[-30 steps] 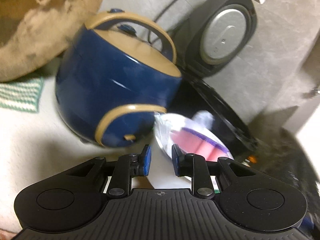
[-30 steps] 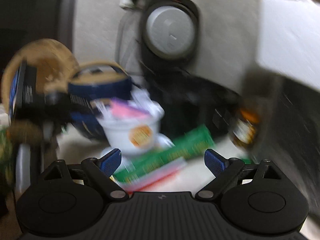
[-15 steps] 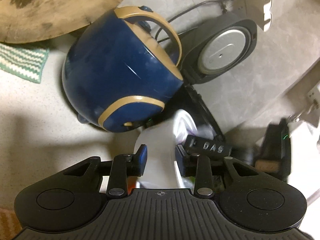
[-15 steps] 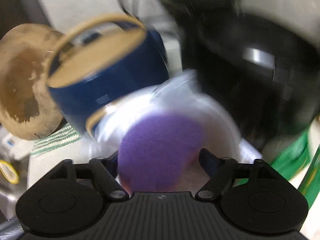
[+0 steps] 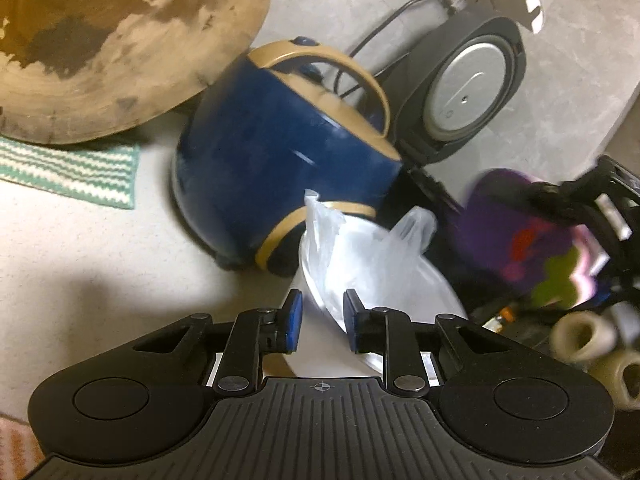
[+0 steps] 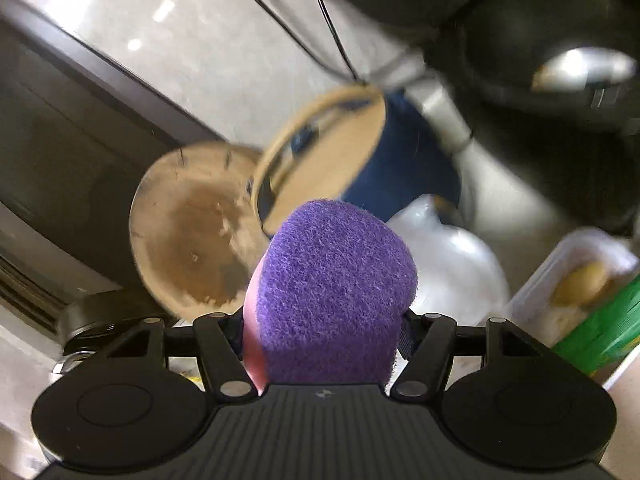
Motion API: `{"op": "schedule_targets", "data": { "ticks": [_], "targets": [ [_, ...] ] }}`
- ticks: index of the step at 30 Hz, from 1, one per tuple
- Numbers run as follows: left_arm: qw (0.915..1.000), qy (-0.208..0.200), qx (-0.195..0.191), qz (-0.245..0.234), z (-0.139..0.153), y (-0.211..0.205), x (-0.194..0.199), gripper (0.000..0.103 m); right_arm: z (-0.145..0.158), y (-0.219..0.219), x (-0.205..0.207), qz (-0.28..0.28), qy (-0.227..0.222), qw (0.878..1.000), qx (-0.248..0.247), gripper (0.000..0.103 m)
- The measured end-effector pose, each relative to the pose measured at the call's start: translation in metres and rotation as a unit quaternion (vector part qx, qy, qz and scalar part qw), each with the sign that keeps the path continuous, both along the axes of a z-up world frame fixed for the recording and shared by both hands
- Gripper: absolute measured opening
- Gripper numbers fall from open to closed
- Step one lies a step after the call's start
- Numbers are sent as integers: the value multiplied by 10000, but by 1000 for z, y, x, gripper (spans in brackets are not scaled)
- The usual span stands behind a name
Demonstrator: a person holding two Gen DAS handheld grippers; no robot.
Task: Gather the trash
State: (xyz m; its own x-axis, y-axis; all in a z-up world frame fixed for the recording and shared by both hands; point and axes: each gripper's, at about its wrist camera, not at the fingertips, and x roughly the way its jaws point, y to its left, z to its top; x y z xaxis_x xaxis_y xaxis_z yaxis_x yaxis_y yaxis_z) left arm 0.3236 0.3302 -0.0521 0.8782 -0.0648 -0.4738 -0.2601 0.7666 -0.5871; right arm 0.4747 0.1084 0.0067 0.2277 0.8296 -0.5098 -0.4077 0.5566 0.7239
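Pale speckled flooring carries a blue bin (image 5: 280,168) beside a worn wooden disc (image 5: 100,40); the white plastic bag (image 5: 372,264) lies just ahead of the left gripper (image 5: 319,320), whose jaws are closing, the bag's near edge between them but seemingly not yet pinched; the right gripper (image 6: 322,332) is closing on a purple scouring sponge (image 6: 332,292); the sponge looks light and squashy, best gripped across its sides; the bag is thin, slippery, best taken by its handle loops
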Motion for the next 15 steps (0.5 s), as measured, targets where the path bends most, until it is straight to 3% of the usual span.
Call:
{"op": "schedule_targets", "data": {
  "ticks": [4, 7, 10, 12, 13, 15],
  "targets": [
    [9999, 119, 17, 11, -5, 1, -1, 25, 20, -26, -5, -814, -975, 9867, -1018, 65],
    [10000, 70, 54, -23, -3, -2, -3, 25, 18, -33, -4, -909, -1529, 9650, -1928, 69],
    [9996, -17, 209, -208, -1, -9, -7, 25, 21, -29, -18, -828, -2261, 9324, -2696, 76],
    [9991, -31, 261, -322, 0, -13, -9, 25, 29, -15, -35, -778, -2874, 9101, -2882, 80],
    [9989, -26, 270, -379, 0, -16, -10, 26, 33, -9, -39, -709, -3035, 9071, -2828, 83],
    [9987, -19, 288, -418, -1, -19, -13, 26, 38, 8, -43, -375, -2993, 9166, -2625, 84]
  ]
}}
